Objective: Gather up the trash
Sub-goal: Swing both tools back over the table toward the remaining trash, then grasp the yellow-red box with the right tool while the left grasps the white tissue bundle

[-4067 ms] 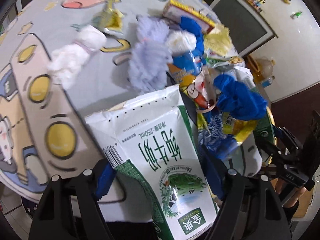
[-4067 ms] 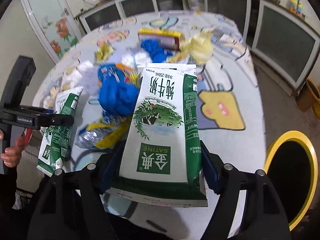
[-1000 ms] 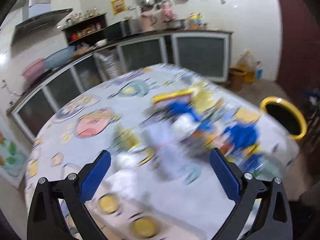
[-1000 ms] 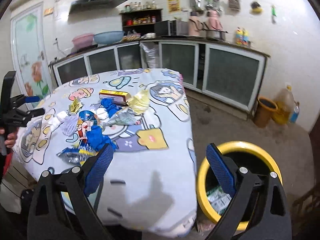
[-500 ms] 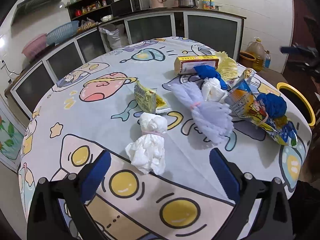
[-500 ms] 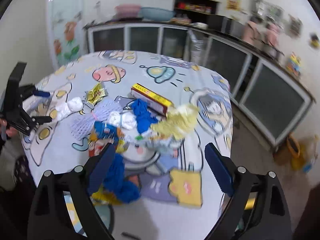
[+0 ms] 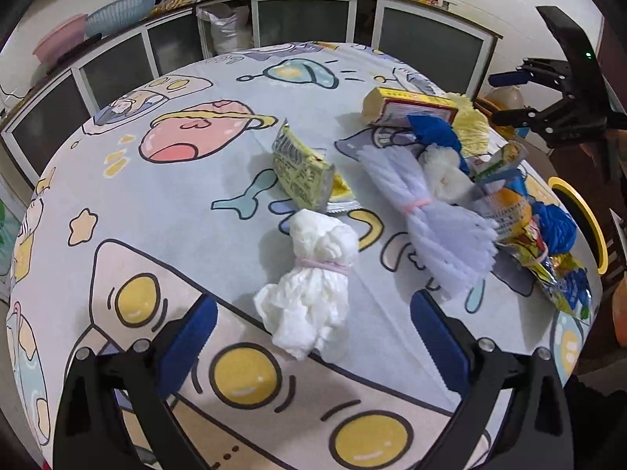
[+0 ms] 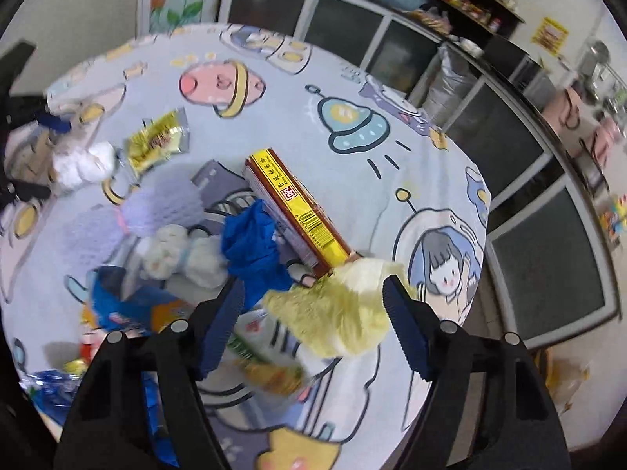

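Trash lies scattered on a table with a cartoon cloth (image 7: 164, 235). My left gripper (image 7: 313, 337) is open and low over the near part of the table. A white tissue bundle (image 7: 309, 286) tied with a pink band lies just ahead, between the lines of its fingers, and neither pad touches it. My right gripper (image 8: 313, 313) points down over a pale yellow crumpled wad (image 8: 337, 313). Its jaws are closing with the wad between them, and the left pad is still clear of it. In the left wrist view, the right gripper (image 7: 505, 98) hangs over the table's far right edge.
Also on the cloth are a lavender bundle (image 7: 431, 227), a yellow wrapper (image 7: 301, 172), a yellow-and-red box (image 8: 298, 211), a blue bag (image 8: 254, 246), a white wad (image 8: 184, 254) and snack bags (image 7: 544, 262). A yellow-rimmed bin (image 7: 584, 219) stands beyond the table's right edge. Cabinets line the walls.
The milk cartons held earlier are gone from both grippers. My left gripper has sunk toward the white bundle. My right gripper has swung from the bin over the yellow wad, and its jaws are narrower.
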Demonstrator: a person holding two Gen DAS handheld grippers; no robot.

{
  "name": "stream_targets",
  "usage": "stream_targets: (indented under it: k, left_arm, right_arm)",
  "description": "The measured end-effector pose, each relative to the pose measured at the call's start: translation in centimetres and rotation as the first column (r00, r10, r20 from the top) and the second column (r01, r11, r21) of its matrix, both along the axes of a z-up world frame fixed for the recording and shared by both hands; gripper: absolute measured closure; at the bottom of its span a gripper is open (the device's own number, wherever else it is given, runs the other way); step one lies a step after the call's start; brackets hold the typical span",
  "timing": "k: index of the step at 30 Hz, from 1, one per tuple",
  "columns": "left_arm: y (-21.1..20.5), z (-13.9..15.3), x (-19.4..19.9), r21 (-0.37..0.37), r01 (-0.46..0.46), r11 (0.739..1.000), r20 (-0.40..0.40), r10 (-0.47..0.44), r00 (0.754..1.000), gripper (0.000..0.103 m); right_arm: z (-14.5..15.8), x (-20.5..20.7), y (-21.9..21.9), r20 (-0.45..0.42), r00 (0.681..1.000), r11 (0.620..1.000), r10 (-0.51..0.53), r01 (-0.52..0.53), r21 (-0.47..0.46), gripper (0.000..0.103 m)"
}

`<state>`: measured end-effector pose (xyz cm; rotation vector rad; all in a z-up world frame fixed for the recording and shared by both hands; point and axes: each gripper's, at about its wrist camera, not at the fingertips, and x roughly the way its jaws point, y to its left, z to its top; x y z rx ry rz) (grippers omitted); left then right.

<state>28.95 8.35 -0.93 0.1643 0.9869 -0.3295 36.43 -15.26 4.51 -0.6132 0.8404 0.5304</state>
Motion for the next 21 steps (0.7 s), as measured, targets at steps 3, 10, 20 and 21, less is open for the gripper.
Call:
stream_targets:
  k: [3,10,20,21]
  left_arm:
    - [0.0,-0.2,0.6,-0.013,0.017,1.0,-0.017,-0.017,1.0,0.008]
    - [-0.3,-1.0,2.4,-0.048,0.038,0.998,-0.08,-0.042,0.996,0.008]
    - [-1.6,-3.1,4.4,-0.088,0.08,0.993,-0.165,-0.094,0.982,0.008]
    - [-1.8,-3.2,4.5,-0.084,0.085,0.993,-0.163,-0.098,0.982,0.008]
  right_arm:
    - [-1.0,1.5,0.8,-0.04,0.999,0.999,0.037,-0.038,-0.03,0.033]
    - [-2.8,4.8,1.9,-0.103,0.993,0.996,0.057,-0.063,-0.065,0.037]
    - [-5.1,9.2,3.3,-0.191,0.98,0.994,0.061,-0.076,-0.073,0.04]
    - [-5.3,9.5,3.3,-0.204,0.977,0.995,0.057,-0.072,-0.067,0.045]
